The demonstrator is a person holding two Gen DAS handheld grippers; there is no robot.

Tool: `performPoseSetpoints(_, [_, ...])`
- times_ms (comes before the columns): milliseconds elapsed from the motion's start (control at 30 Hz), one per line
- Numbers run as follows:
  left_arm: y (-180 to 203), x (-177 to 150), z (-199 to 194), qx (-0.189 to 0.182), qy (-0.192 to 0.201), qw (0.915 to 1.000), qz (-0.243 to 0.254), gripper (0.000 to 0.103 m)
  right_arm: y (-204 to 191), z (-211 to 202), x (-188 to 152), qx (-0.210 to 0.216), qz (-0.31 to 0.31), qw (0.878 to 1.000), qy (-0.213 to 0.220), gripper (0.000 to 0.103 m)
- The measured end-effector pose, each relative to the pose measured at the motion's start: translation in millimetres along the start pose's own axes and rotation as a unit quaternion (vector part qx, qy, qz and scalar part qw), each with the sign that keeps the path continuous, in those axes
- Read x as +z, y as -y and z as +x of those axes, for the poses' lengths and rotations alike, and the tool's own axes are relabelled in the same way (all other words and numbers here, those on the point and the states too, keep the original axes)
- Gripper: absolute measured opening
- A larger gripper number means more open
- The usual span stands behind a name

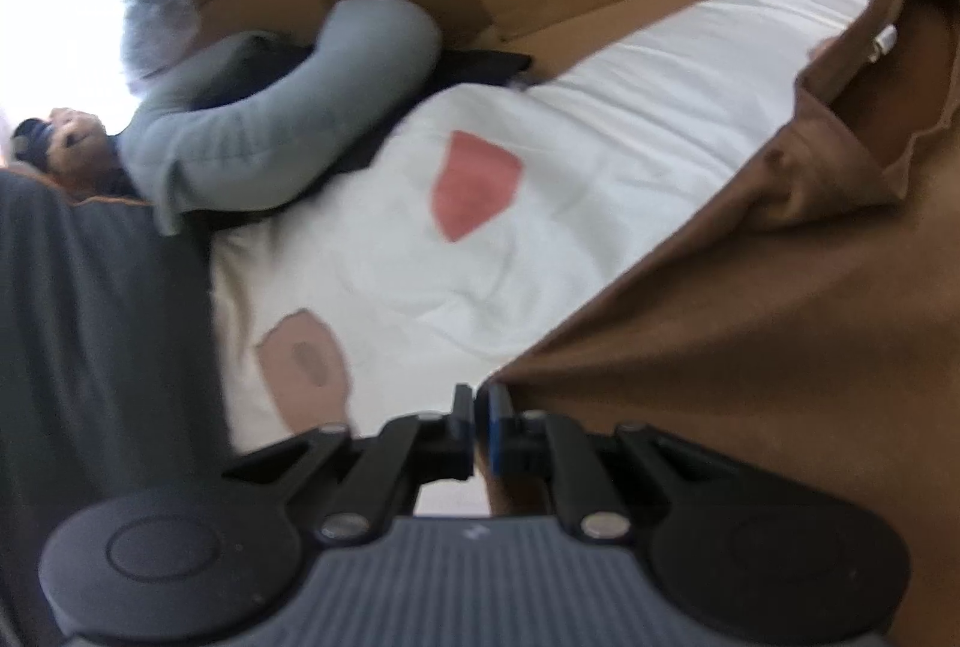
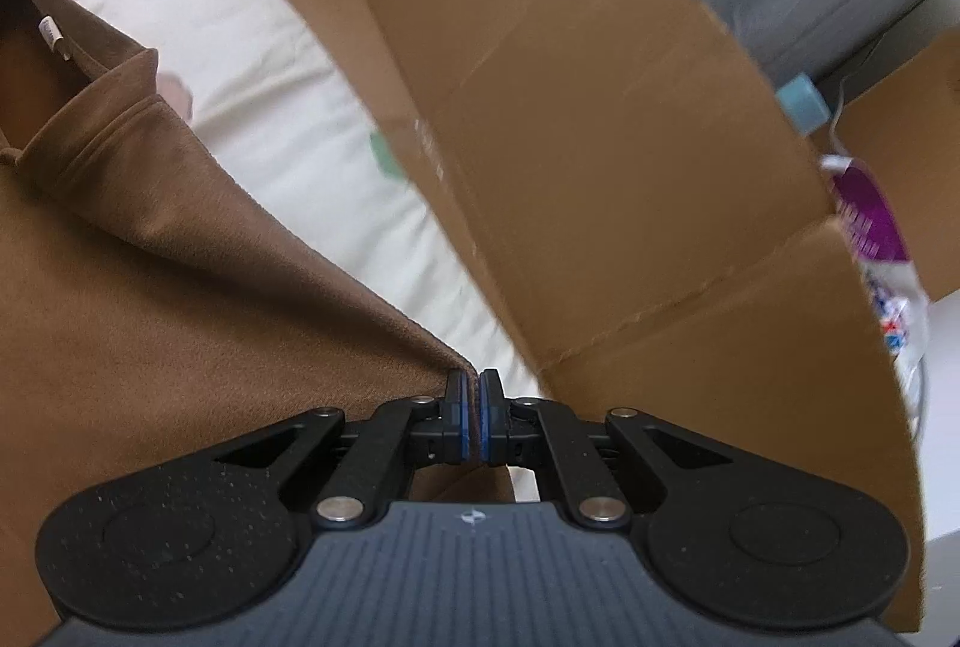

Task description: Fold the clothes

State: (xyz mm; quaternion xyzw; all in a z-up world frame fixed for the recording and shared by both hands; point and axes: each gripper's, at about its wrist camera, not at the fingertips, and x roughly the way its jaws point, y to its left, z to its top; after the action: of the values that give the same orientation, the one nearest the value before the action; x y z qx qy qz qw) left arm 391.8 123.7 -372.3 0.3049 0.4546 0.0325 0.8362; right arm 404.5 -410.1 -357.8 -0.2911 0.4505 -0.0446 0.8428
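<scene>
White bedding (image 1: 600, 179) with pink and red patches covers the work surface, and flattened cardboard (image 2: 600, 137) lies beyond it from 12 to 3 o'clock in your right wrist view. Your brown shirt (image 1: 750, 317) spreads over the bedding, filling the right wrist view from 7 to 10 o'clock and the left wrist view from 2 to 5 o'clock, collar toward the far side with a small white label inside it. Your left gripper (image 1: 477, 401) has its jaws pressed together on a corner of the brown shirt, the fabric fanning out toward 2 o'clock. Your right gripper (image 2: 472, 389) is likewise clamped on a shirt edge, with cloth showing between the blue pads. A grey pillow (image 1: 288, 107) lies at 10 o'clock in the left wrist view, beside a dark grey cloth (image 1: 102, 317) at 8 o'clock. Both views are somewhat blurred.
</scene>
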Motion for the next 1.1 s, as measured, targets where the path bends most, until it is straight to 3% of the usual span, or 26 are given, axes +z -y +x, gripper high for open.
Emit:
performPoseSetpoints(367, [-32,19,16,0.042,0.002,0.9990,-0.017,0.005,4,12,45,-0.022,0.014,0.999,0.024,0.001])
performPoseSetpoints(600, [-23,33,59,0.033,-0.015,0.9993,-0.002,0.005,-4,53,47,-0.030,0.018,0.999,-0.003,0.001])
performPoseSetpoints(767, [-5,24,96,0.016,-0.054,0.9984,0.004,0.009,-20,88,39,-0.021,0.001,0.999,-0.031,0.001])
performPoseSetpoints(900, [-2,22,95,0.017,-0.048,0.9987,0.003,0.008,-34,102,34,-0.012,-0.028,0.999,-0.045,0.004])
performPoseSetpoints(967, [-8,20,89,0.004,-0.044,0.9990,-0.003,0.017,-36,98,34,-0.010,-0.038,0.999,-0.038,0.005])
performPoseSetpoints(1000, [-12,20,85,0.001,-0.040,0.9992,-0.006,0.029,-36,95,34,-0.009,-0.043,0.998,-0.035,0.013])
performPoseSetpoints(1067, [-19,23,75,-0.009,-0.028,0.9995,-0.014,0.042,-29,83,35,0.009,-0.034,0.999,-0.024,0.024])
performPoseSetpoints(1100, [-22,25,71,-0.013,-0.023,0.9995,-0.017,0.042,-26,76,37,0.014,-0.035,0.999,-0.016,0.026])
